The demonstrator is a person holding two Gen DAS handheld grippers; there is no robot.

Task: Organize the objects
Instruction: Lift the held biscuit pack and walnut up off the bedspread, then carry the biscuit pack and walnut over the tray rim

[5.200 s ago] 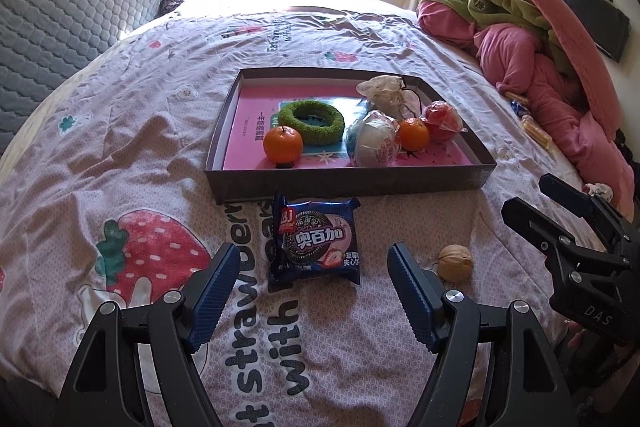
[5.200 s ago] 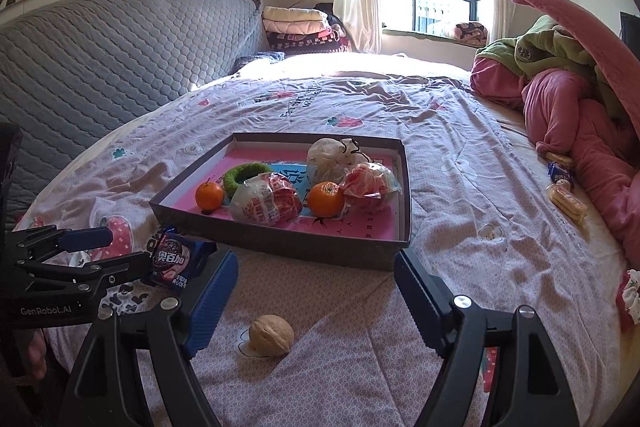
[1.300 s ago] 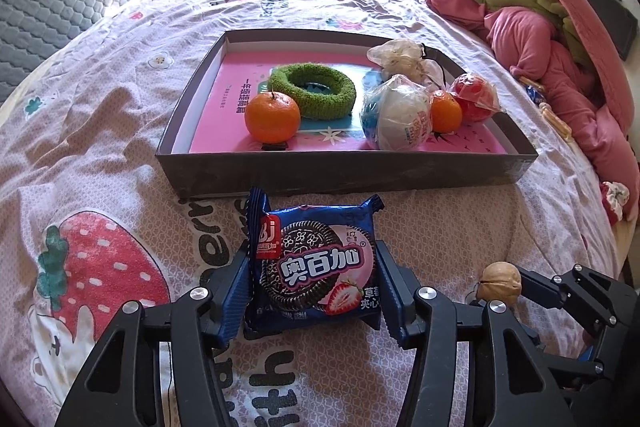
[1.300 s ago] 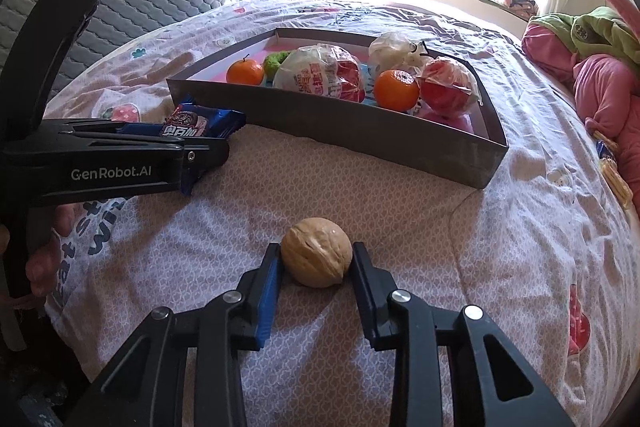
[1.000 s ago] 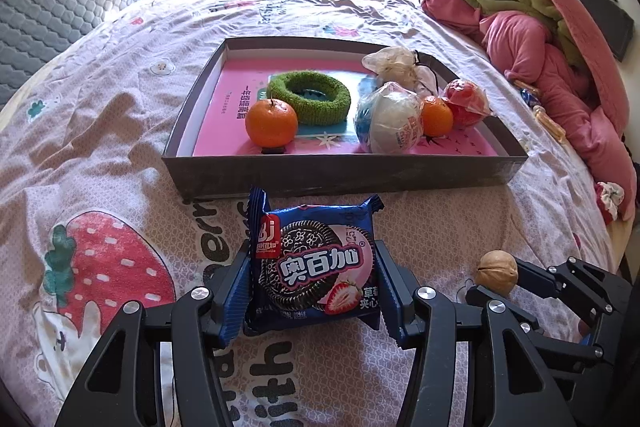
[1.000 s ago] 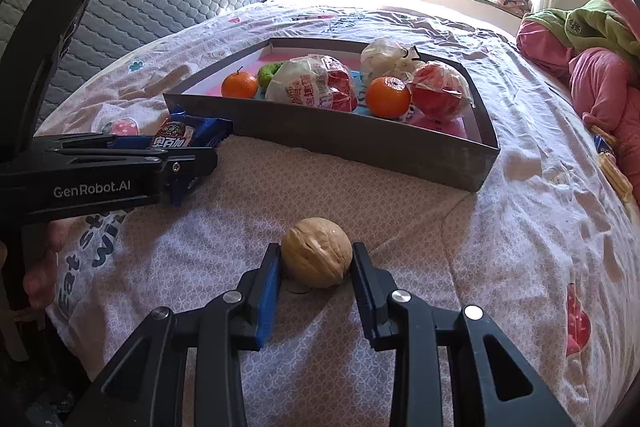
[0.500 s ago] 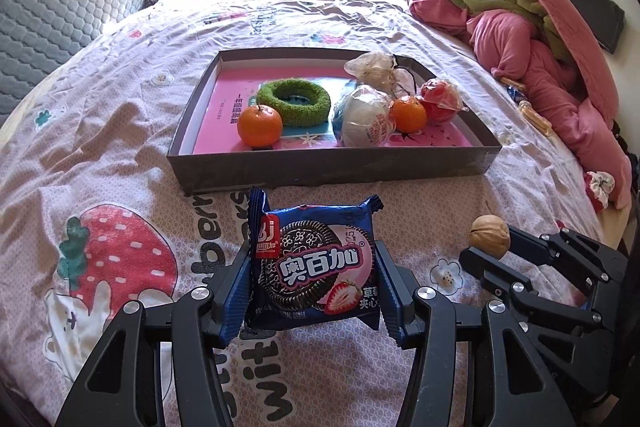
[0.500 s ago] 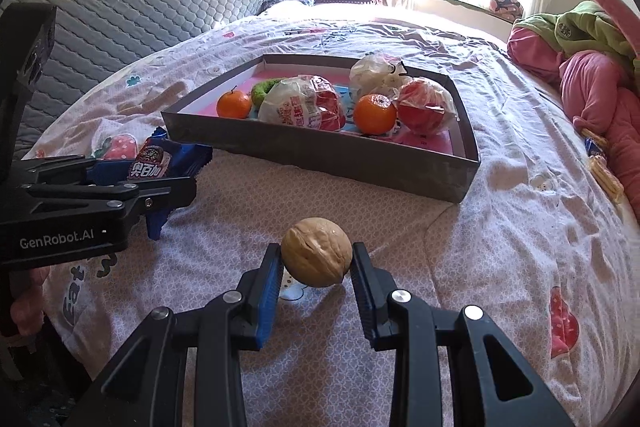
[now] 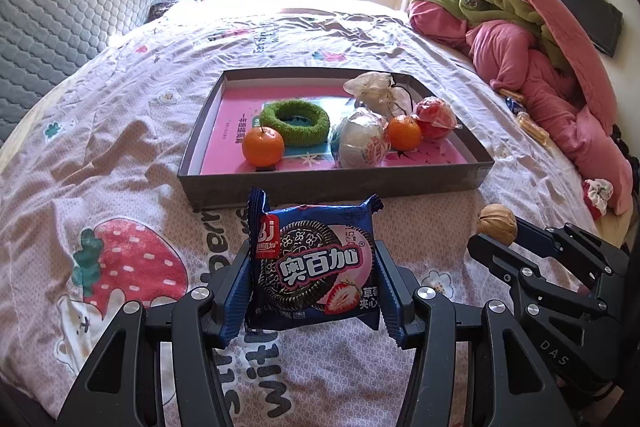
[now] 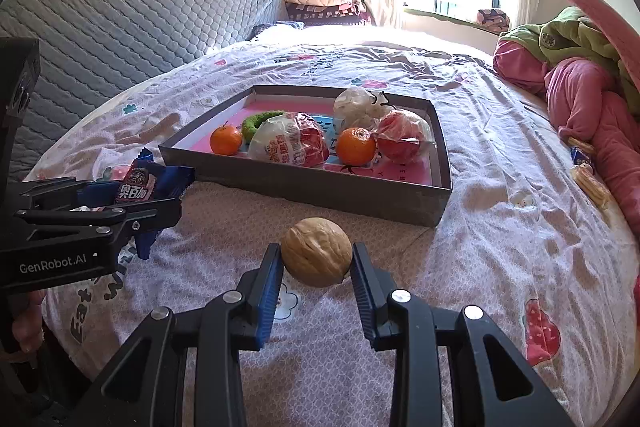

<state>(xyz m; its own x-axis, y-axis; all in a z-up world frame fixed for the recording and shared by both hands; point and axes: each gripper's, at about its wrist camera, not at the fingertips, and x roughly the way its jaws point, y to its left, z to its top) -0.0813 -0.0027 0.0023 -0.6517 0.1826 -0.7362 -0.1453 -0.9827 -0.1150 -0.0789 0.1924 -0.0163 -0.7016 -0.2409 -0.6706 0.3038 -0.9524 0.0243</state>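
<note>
On the bed: a strawberry-print sheet (image 9: 132, 131) carries a grey tray (image 9: 332, 183) already holding two oranges, a green ring (image 9: 295, 121) and bagged fruit.
Left claw: the left claw (image 9: 312, 287) is clamped on the cookie packet (image 9: 314, 267), gripping it by its two side edges, clear of the sheet and just short of the tray's near wall.
Right claw: the right claw (image 10: 317, 267) is clenched around the walnut (image 10: 317, 251), pads on opposite sides of the shell, above the sheet before the tray.
Handling, packet: likely light and crinkly, its biscuits fragile; a gentle hold on the sides suits it best.
Handling, walnut: hard, round and apt to roll or squirt free; a hold across the widest part looks safest.
Change over five seconds: both claws then stood spread with packet and walnut lying on the sheet; within the last second both loads have risen and the tray sits farther off.
</note>
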